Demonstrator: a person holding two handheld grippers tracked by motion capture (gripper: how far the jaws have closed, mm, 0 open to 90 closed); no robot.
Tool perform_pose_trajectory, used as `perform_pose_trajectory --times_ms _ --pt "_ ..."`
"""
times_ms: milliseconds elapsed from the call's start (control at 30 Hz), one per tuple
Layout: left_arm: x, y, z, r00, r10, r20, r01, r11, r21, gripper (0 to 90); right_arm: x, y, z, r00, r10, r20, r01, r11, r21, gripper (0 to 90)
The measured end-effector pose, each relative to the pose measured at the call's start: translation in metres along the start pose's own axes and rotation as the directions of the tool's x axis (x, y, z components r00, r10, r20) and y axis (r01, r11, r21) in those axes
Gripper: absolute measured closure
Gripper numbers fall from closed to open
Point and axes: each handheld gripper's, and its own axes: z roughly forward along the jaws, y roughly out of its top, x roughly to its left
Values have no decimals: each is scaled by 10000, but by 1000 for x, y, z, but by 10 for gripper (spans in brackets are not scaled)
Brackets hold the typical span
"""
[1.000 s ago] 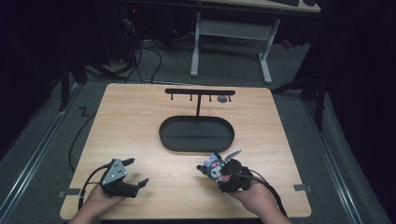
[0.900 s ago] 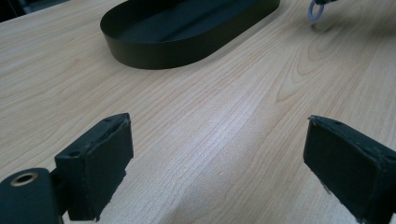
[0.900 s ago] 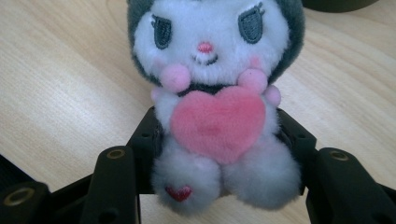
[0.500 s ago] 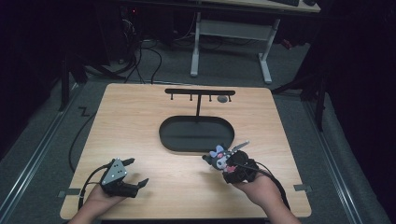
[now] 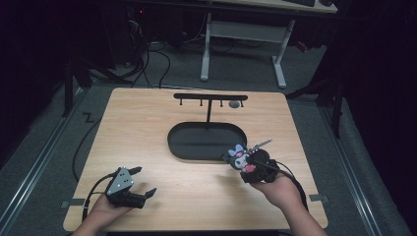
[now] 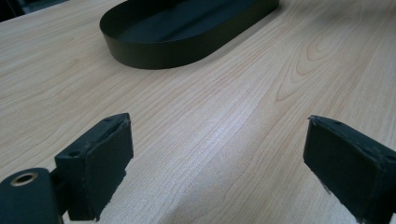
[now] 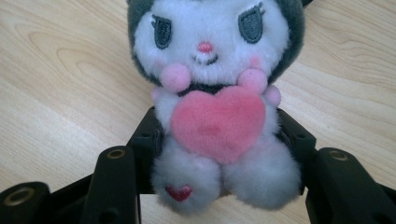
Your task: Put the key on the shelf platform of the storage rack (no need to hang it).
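A small plush toy (image 5: pixel 240 158) with a dark hood, white face and pink heart (image 7: pixel 218 123) is squeezed between the jaws of my right gripper (image 5: pixel 245 164), which is shut on its body. It hangs just off the front right rim of the black oval tray (image 5: pixel 206 141). A black T-shaped stand (image 5: pixel 210 100) with small hooks rises from the tray's far side. My left gripper (image 5: pixel 140 183) rests open near the table's front left, its two black pads (image 6: pixel 95 163) wide apart over bare wood, with the tray (image 6: pixel 187 32) ahead of it.
A small grey round object (image 5: pixel 234 104) hangs at the stand's right end. The wooden table (image 5: pixel 137 128) has open surface left of the tray. Beyond the far edge stand white desk legs (image 5: pixel 279 59) and cables on the floor.
My right gripper has carried the plush toy up and to the right, toward the tray's front right rim. The left gripper has stayed still.
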Motion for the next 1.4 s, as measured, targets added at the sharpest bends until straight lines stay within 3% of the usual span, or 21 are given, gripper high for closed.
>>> perform_pose_trajectory --times_ms 500,900,1400 --pt "-1 0 -1 10000 44 -14 -44 10000 -58 92 -8 22 2 9998 188 104 -187 9998 -95 469" --pt "-1 -1 -2 10000 31 -2 -31 10000 -76 92 -6 48 16 10000 -10 69 10 10000 96 470" --pt "-1 0 0 10000 58 43 -57 10000 -68 92 -9 78 38 9997 193 159 -197 9995 261 470"
